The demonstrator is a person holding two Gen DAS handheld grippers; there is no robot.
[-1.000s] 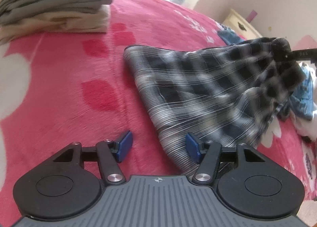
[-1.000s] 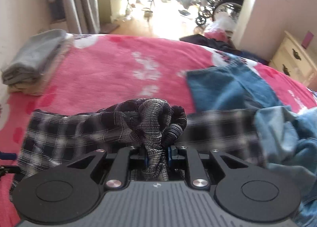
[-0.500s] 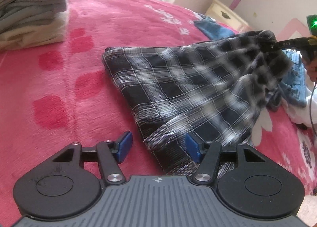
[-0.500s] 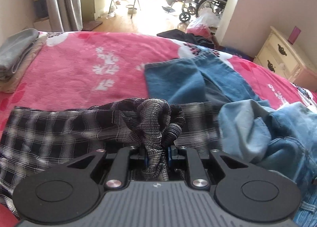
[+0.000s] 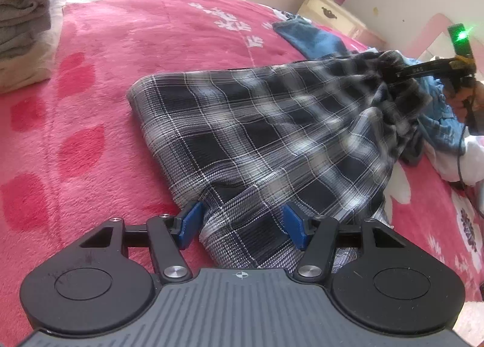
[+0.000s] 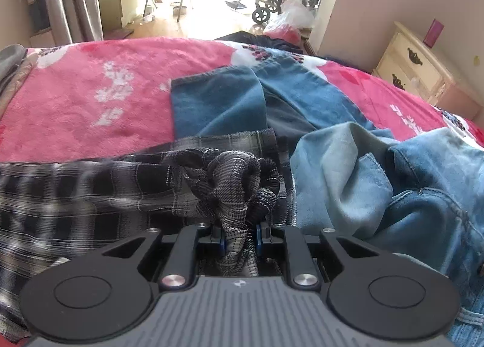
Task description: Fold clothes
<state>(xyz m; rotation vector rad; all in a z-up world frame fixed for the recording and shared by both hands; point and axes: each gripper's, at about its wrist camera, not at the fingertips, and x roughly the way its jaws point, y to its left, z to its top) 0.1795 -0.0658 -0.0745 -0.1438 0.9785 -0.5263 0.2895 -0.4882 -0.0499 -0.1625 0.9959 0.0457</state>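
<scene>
The far half of the plaid garment [image 5: 272, 135] smears into blur near the right gripper [image 6: 239, 239]; its pinched bunch hides the blue pads; the folded stack [image 5: 24, 38] is cut by the frame's left edge; the jeans [image 6: 393, 183] run off right.

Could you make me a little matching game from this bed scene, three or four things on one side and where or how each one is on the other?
Things:
1. plaid garment
2. left gripper
3. jeans
4. folded stack

States:
A. lies flat on the pink blanket, beyond the plaid cloth
B. bunched at one end between shut fingers
C. open, fingers either side of a plaid edge
D. sits at the far left of the bed

Pairs: 1-B, 2-C, 3-A, 4-D
</scene>
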